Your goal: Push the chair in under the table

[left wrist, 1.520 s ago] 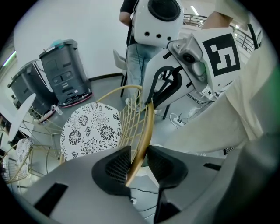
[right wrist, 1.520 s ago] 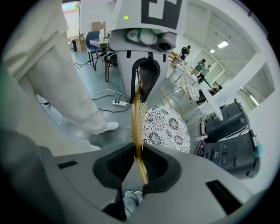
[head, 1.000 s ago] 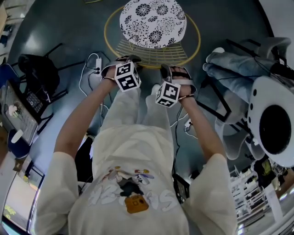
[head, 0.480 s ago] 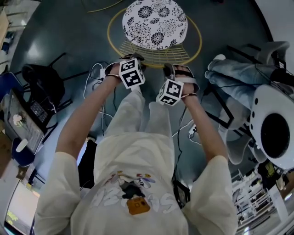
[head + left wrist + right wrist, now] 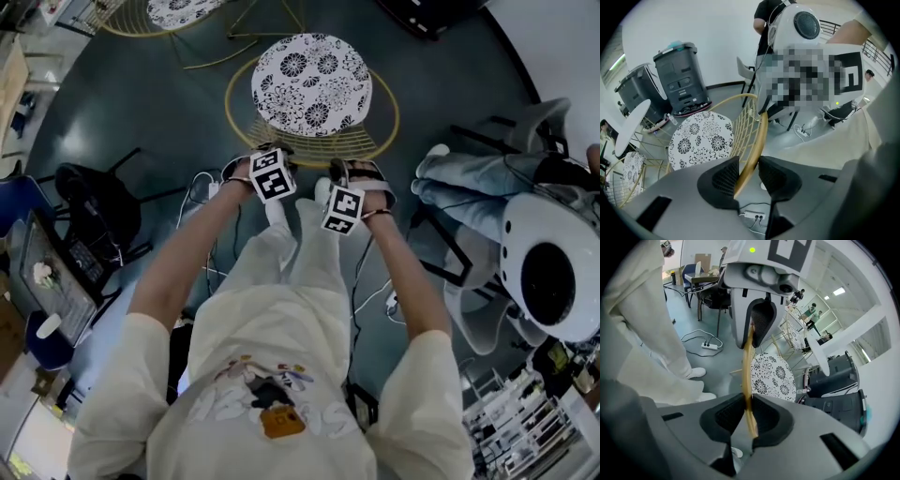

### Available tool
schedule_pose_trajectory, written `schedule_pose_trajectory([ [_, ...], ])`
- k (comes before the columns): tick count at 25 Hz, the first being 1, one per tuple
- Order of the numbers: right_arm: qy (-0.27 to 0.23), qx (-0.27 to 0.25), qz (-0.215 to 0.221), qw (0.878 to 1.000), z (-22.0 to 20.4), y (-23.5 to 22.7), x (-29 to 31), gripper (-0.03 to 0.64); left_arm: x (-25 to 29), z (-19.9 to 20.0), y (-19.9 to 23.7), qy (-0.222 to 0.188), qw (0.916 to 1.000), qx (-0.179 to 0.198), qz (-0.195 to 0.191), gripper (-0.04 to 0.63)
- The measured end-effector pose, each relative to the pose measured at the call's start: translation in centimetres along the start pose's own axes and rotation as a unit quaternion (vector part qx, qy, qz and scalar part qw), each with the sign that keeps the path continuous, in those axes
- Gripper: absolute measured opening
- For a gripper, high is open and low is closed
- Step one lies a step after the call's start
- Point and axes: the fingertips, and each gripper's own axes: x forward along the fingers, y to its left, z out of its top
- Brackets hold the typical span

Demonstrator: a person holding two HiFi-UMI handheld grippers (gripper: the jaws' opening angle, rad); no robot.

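The gold wire chair [image 5: 311, 142] with a round black-and-white flowered seat [image 5: 311, 82] stands in front of the person. Both grippers hold the top rim of its backrest. My left gripper [image 5: 267, 155] is shut on the gold rim [image 5: 759, 129], which runs between its pads [image 5: 723, 176]. My right gripper [image 5: 354, 173] is shut on the same rim [image 5: 747, 364] further right, and its jaws have just been closing a little tighter on it. A white round table top [image 5: 821, 359] shows beyond the chair in the right gripper view.
A black chair [image 5: 94, 197] and a laptop [image 5: 52, 267] are at the left. Cables and a power strip [image 5: 202, 183] lie on the floor by the person's feet. A seated person's legs [image 5: 478, 178] and a white rounded device [image 5: 548, 272] are at the right. Black bins [image 5: 682, 77] stand behind.
Both grippers and the chair have shifted up the picture, away from the person's body; more floor and a second wire chair now show beyond it.
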Motion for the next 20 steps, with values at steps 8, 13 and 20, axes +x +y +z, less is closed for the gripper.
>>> schedule_pose_trajectory([
  [8, -0.015, 0.006, 0.005, 1.000, 0.5, -2.5, 1.2, 0.060, -0.1, 0.1, 2.9, 0.018, 0.9998, -0.011, -0.006, 0.127],
  [13, -0.026, 0.002, 0.012, 1.000, 0.5, -4.8, 1.9, 0.060, -0.2, 1.0, 5.1, 0.021, 0.9996, -0.016, -0.003, 0.127],
  [20, -0.032, -0.008, 0.018, 0.999, 0.4, -7.8, 3.3, 0.059, 0.0, 1.7, 8.3, 0.022, 0.9993, -0.031, -0.001, 0.129],
])
